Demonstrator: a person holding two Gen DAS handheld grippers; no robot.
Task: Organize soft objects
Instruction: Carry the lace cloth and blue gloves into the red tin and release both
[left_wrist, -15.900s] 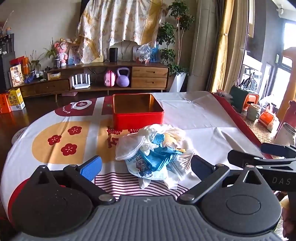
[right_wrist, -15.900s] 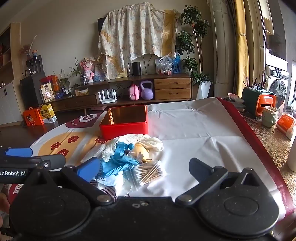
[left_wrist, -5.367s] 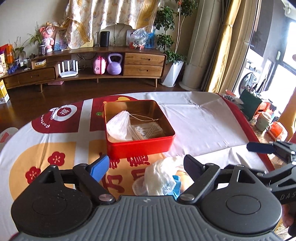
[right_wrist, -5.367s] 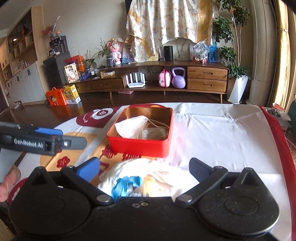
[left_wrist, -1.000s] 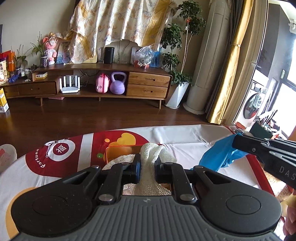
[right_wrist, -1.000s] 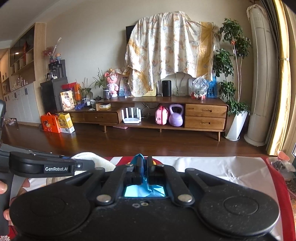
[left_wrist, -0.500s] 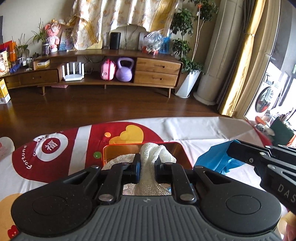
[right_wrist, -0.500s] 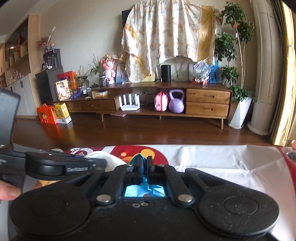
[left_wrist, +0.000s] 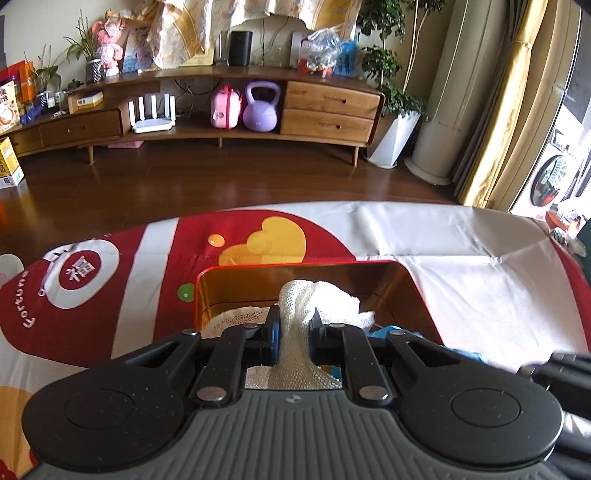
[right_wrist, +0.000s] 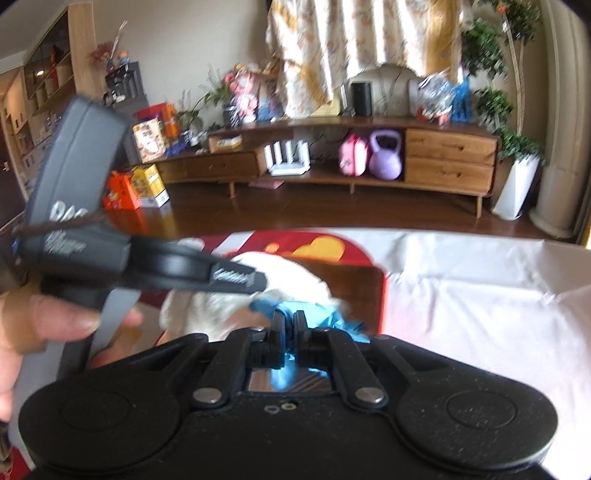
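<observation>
**Both grippers clamped on soft items over the red tin**

Your left gripper (left_wrist: 294, 334) was pinched tight on a white mesh cloth (left_wrist: 317, 299), its fingers (left_wrist: 274, 332) nearly together with only the bunched fabric between them. The cloth bulged out beyond the tips in a knitted, netted lump and sat over the open red tin (left_wrist: 413, 280), whose gold inner wall showed behind it. Your right gripper (right_wrist: 289, 328) was clenched on a blue glove (right_wrist: 314, 314), the fingers all but touching with a thin crumpled blue strip caught between. The glove's loose end spread just beyond the tips, over the tin and against the white cloth. The tin stood on the red, white and yellow tablecloth (left_wrist: 480, 258). The right view was blurred.
</observation>
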